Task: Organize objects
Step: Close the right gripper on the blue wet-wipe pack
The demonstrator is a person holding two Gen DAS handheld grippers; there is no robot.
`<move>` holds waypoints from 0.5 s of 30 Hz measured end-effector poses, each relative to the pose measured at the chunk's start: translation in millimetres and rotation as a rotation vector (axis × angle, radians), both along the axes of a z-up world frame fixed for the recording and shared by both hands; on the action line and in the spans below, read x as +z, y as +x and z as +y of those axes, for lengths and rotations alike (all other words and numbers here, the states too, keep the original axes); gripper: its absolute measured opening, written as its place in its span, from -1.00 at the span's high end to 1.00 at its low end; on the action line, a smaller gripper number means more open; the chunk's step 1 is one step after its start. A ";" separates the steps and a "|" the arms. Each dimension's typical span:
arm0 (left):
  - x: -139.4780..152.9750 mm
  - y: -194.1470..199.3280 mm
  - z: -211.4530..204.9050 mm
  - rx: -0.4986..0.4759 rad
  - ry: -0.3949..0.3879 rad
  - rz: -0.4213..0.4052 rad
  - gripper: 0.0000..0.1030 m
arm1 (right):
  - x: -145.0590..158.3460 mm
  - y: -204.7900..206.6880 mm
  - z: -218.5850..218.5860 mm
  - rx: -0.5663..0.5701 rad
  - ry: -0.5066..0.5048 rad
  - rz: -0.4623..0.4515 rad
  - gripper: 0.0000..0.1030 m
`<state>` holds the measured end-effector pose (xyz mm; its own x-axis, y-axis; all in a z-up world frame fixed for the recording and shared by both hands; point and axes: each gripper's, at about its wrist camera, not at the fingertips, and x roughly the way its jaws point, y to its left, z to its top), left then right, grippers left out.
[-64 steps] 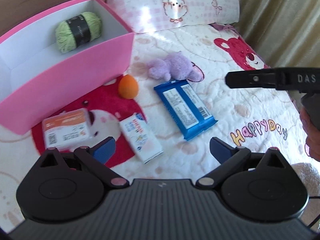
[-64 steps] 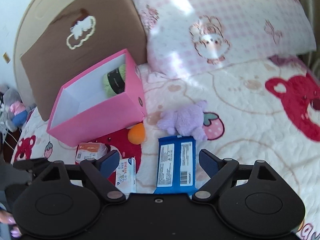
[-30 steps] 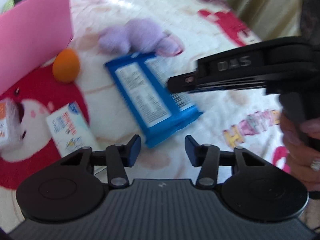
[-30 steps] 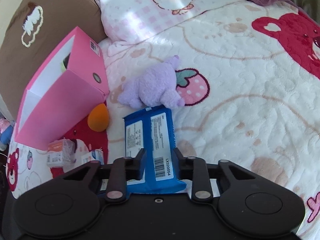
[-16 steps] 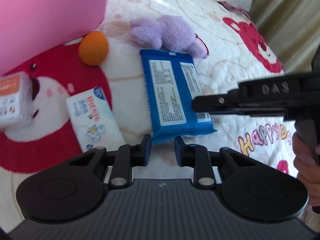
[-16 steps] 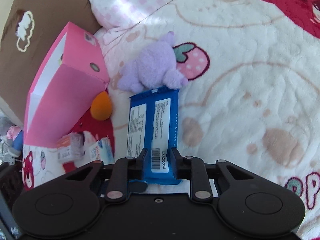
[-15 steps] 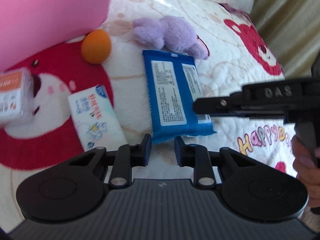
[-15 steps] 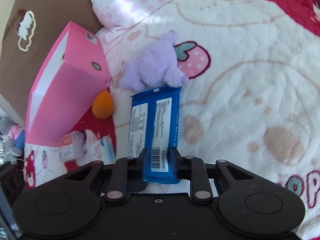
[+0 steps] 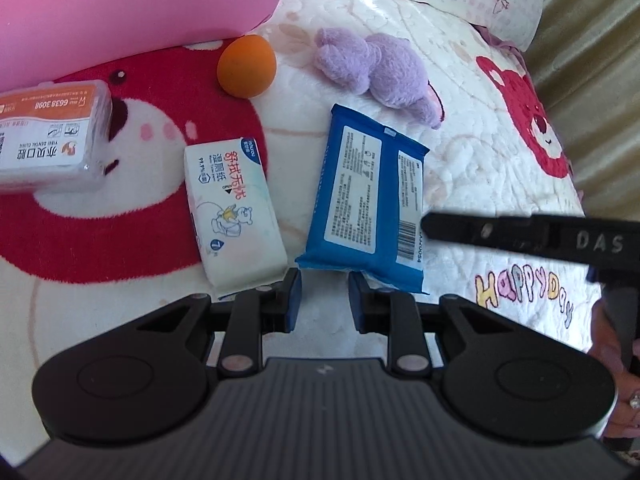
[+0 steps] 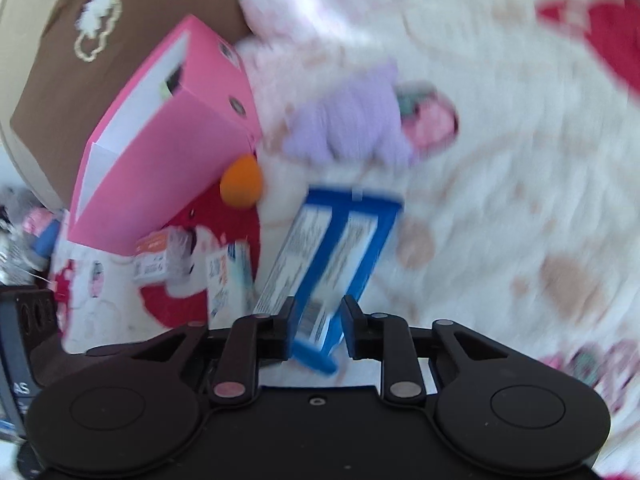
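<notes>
You see a blue packet (image 9: 368, 204), an orange ball (image 9: 246, 66) and a lilac plush toy (image 9: 380, 72). Your pink box (image 9: 132, 4) stands on a white blanket (image 9: 460, 152) printed with red bears.

Left wrist cam: sits behind the left tongs (image 9: 325, 300), looks steeply down at the bed (image 9: 460, 92), close in, sharp. Right tongs (image 9: 520, 236) cross its right edge.

Right wrist cam: behind the right tongs (image 10: 317, 326), also angled down, slightly wider take reaching the brown cushion (image 10: 72, 64); motion-blurred.

Shared: blue pack (image 9: 368, 200) (image 10: 336, 248), plush (image 9: 380, 68) (image 10: 348, 124), orange ball (image 9: 247, 66) (image 10: 241, 188), pink box (image 9: 132, 4) (image 10: 172, 152), white pack (image 9: 232, 208) (image 10: 226, 276), orange-label pack (image 9: 48, 136) (image 10: 156, 260).
</notes>
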<state>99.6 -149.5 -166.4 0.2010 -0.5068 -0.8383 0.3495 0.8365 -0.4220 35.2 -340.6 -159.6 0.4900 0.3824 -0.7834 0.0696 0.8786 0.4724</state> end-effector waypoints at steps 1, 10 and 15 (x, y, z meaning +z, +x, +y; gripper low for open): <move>0.4 -0.3 -0.1 0.002 -0.001 0.002 0.50 | 3.4 0.2 -0.1 -0.008 -0.024 -0.028 0.36; 0.4 -1.1 8.2 0.046 -0.046 0.052 0.47 | 3.4 36.9 -10.3 -0.037 -0.146 -0.129 0.26; -2.1 -1.9 12.0 0.039 -0.085 0.094 0.24 | -12.4 57.5 -15.5 -0.022 -0.161 -0.111 -0.05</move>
